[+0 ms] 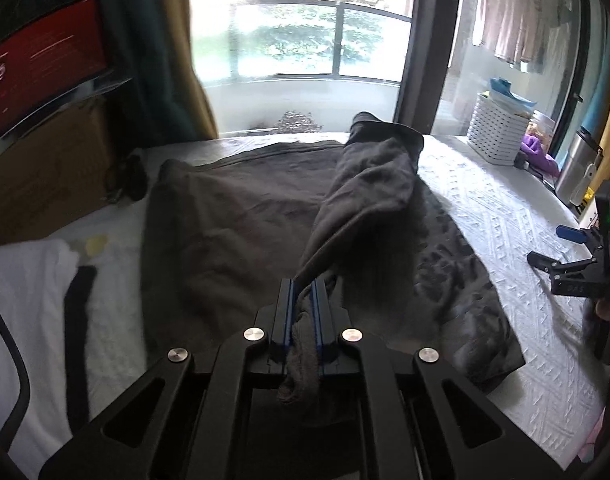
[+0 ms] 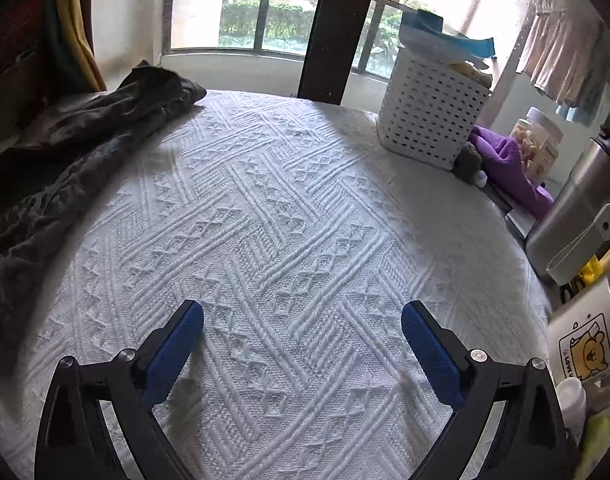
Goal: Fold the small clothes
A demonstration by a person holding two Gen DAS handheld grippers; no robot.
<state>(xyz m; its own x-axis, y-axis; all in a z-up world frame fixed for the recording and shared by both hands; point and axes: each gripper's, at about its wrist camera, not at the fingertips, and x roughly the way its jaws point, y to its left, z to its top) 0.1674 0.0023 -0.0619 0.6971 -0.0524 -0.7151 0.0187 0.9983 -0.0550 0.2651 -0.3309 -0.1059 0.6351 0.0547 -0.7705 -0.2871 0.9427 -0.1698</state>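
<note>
A dark grey garment is lying spread across the middle of the white textured bedspread, reaching toward the far edge by the window. One part of it, a sleeve or leg, I cannot tell which, is being lifted off the rest and is running as a raised, twisted fold from the far edge down to the left gripper. That gripper's blue-padded jaws are standing closed on a bunched end of the dark cloth, with a tail of fabric hanging down behind the pads.

In the right wrist view the same garment is lying crumpled along the left side of the bedspread. The right gripper is hovering over bare bedspread near its near edge, its jaws standing wide apart with nothing between the blue pads. In the left wrist view this gripper is showing at the right edge, held by a hand that is mostly out of sight.

A white cloth with a dark band is lying at the bedspread's near left corner. Toward the far right corner a white perforated basket is standing, with blue and pale items piled on top. Just beside it a purple cloth, a clear jar and a steel flask are crowding the right edge. A red-lit screen is standing off the left side.
</note>
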